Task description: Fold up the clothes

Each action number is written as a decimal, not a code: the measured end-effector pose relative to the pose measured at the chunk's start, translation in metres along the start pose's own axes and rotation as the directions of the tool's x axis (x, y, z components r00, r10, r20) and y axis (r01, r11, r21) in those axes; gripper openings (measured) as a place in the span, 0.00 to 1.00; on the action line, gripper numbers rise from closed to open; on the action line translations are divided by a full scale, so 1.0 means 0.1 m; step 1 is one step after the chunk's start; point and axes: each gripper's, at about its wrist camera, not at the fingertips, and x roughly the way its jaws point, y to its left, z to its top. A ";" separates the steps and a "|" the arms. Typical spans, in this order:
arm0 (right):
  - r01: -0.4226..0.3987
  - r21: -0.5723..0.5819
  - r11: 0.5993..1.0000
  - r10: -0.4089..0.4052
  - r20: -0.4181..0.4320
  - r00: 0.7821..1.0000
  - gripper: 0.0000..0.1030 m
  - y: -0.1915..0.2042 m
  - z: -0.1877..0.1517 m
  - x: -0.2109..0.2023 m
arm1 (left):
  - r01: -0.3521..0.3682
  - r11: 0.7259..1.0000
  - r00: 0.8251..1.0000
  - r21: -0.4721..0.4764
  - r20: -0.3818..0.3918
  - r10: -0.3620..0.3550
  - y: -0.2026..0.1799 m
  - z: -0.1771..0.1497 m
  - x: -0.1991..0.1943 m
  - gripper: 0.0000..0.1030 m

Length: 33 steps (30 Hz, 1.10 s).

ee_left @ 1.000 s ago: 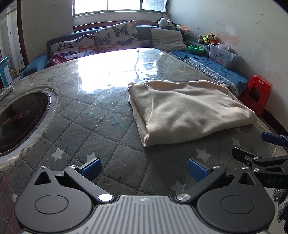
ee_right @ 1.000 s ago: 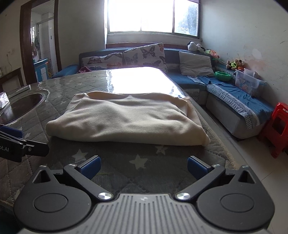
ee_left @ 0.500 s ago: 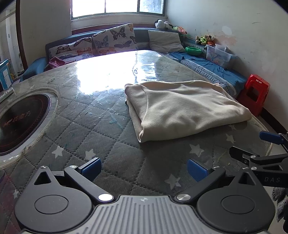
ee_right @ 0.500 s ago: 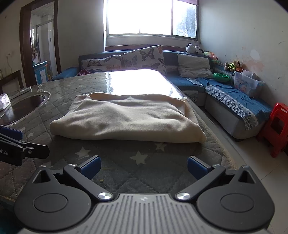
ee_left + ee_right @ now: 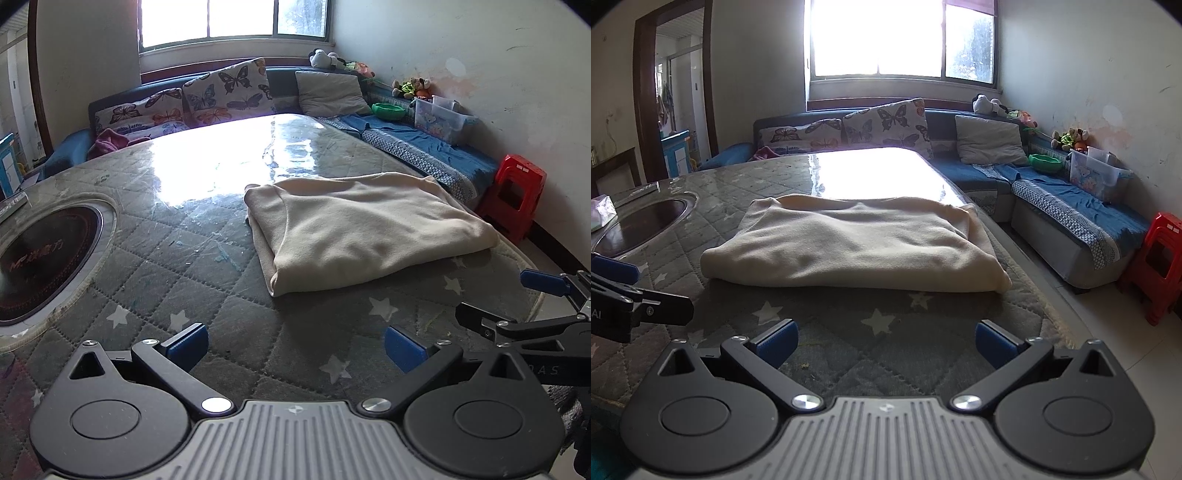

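The cream garment [image 5: 364, 227] lies folded into a compact rectangle on the quilted table [image 5: 192, 236]. We hold the left gripper [image 5: 295, 341] and right gripper [image 5: 884, 339] near its front edge, both spread wide and empty. Folding appears complete.

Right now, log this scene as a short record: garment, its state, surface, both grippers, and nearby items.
garment: cream folded garment
state: folded into a rough rectangle, lying flat, touched by neither gripper
surface: quilted star-print table cover under a glossy clear sheet
left gripper: open, empty, short of the garment's near edge
right gripper: open, empty, short of the garment's near edge
inset: round dark cooktop to the garment's left
background: butterfly cushions, red plastic stool
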 end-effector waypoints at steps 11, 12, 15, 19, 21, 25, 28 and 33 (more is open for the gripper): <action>0.006 -0.005 1.000 -0.006 0.005 1.000 1.00 0.00 -0.01 -0.05 | -0.001 1.000 1.000 0.005 0.029 0.001 -0.04 0.00 -0.12 1.00; 0.007 -0.005 1.000 -0.007 0.005 1.000 1.00 0.00 -0.01 -0.05 | 0.000 1.000 1.000 0.007 0.031 0.000 -0.04 0.00 -0.13 1.00; 0.007 -0.004 1.000 -0.007 0.006 1.000 1.00 0.01 -0.01 -0.07 | -0.001 1.000 0.999 0.011 0.037 0.000 -0.06 0.01 -0.16 1.00; 0.007 -0.006 1.000 -0.007 0.008 1.000 1.00 0.02 -0.01 -0.08 | 0.002 1.000 0.999 0.012 0.046 -0.002 -0.07 0.01 -0.20 1.00; 0.008 -0.007 1.000 -0.008 0.008 1.000 1.00 0.02 -0.01 -0.08 | 0.003 1.000 0.999 0.013 0.049 -0.004 -0.07 0.02 -0.21 1.00; 0.009 -0.008 1.000 -0.009 0.009 1.000 1.00 0.03 0.00 -0.09 | 0.005 1.000 0.998 0.016 0.055 -0.006 -0.08 0.02 -0.23 1.00; 0.009 -0.007 1.000 -0.009 0.011 1.000 1.00 0.03 0.00 -0.09 | 0.000 1.000 0.998 0.020 0.060 -0.002 -0.08 0.03 -0.25 1.00; 0.008 -0.011 1.000 -0.008 0.011 1.000 1.00 0.04 0.00 -0.11 | -0.005 1.000 0.998 0.027 0.064 0.003 -0.10 0.02 -0.28 1.00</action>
